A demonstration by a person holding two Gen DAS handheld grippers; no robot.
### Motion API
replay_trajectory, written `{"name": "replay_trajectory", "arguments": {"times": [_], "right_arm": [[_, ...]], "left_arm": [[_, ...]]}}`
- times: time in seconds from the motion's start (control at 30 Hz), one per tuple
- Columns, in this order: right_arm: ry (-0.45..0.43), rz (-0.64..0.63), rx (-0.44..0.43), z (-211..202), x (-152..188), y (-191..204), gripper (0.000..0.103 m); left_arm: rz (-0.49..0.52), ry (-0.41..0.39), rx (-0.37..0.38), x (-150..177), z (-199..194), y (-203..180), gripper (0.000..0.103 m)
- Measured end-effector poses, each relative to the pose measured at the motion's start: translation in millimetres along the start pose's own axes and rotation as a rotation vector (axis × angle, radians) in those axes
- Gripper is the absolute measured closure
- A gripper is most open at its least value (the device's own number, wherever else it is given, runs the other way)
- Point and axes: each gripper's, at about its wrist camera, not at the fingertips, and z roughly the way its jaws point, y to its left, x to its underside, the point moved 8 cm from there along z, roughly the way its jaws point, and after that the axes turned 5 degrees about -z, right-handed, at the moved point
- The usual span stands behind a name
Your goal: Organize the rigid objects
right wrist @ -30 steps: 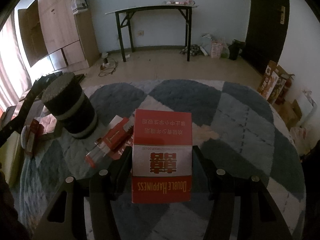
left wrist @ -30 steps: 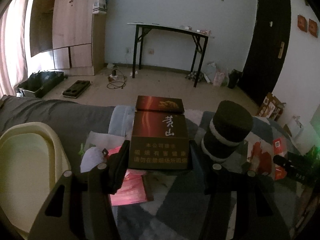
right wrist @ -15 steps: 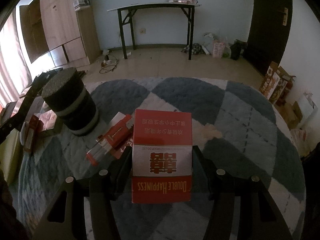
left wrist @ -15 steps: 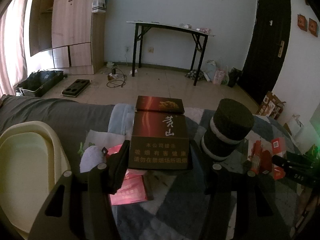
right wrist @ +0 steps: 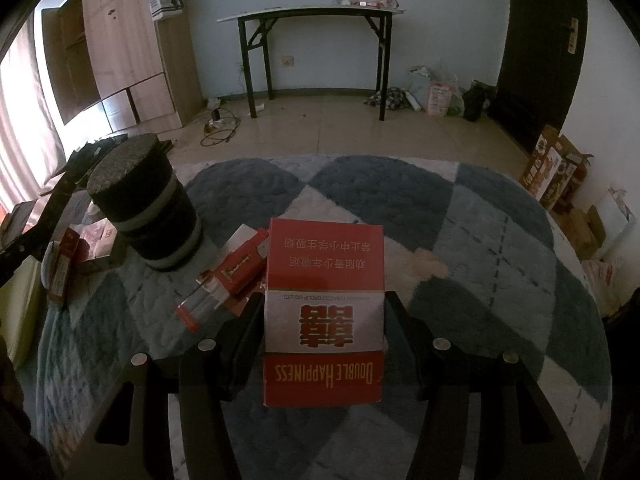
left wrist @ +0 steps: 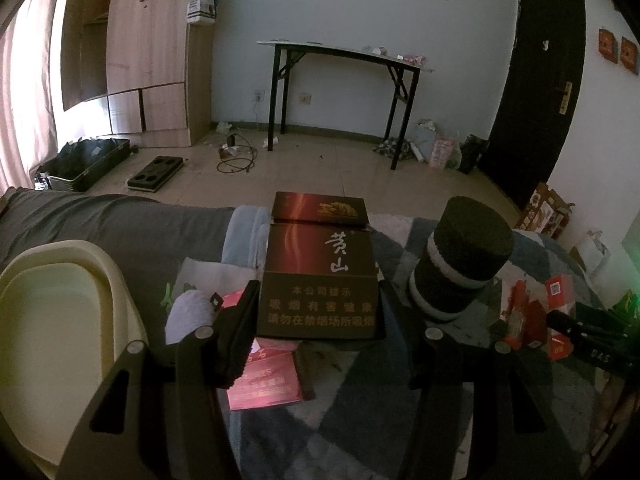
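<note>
the left gripper (left wrist: 318,312) pinches a dark brown cigarette box (left wrist: 318,276) above a red packet (left wrist: 266,380) beside a cream tray (left wrist: 120,280). the right gripper (right wrist: 324,320) clamps a red double happiness box (right wrist: 324,312) over the checked rug (right wrist: 480,240), near a black cylinder (right wrist: 146,212).

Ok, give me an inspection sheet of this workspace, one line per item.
Surface: checked blue-and-white rug over a grey cover.
Job's things: dark brown box in the left gripper; red Double Happiness box in the right gripper.
Clutter: black foam cylinder, small red packs, flat red pack, cream tub.
Grippers: both sets of fingers shut on their boxes.
Cables: loose black cable on the floor.
Surroundings: folding table, wardrobe, dark door.
</note>
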Motion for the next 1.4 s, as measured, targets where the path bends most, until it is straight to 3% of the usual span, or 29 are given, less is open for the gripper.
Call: {"name": "replay_trajectory", "arguments": {"times": [0.53, 0.67, 0.77, 0.97, 1.13, 1.4], "right_arm": [[-0.021, 0.006, -0.014, -3.2, -2.4, 1.1, 0.045], [-0.101, 0.022, -0.128, -23.1, -12.7, 14.7, 0.045], [-0.167, -0.011, -0.231, -43.6, -22.5, 42.1, 0.045], [-0.203, -0.2, -0.394, -67.5, -25.4, 141.2, 0.045], [-0.126, -0.408, -0.556, -63.5, -7.2, 254.9, 0.045], [-0.093, -0.77, -0.607, -63.4, 2.8, 410.5, 0.045]], "left_arm": [[-0.008, -0.009, -0.033, -2.5, -2.1, 13.9, 0.045], [-0.034, -0.027, -0.106, -12.0, -12.8, 46.1, 0.045], [-0.104, -0.058, -0.192, -23.0, -34.4, 92.7, 0.045], [-0.312, -0.046, -0.397, -16.4, -67.0, 206.4, 0.045], [-0.46, -0.071, -0.408, -7.4, -93.0, 255.4, 0.045], [-0.571, 0.071, -0.435, 30.9, -87.9, 302.6, 0.045]]}}
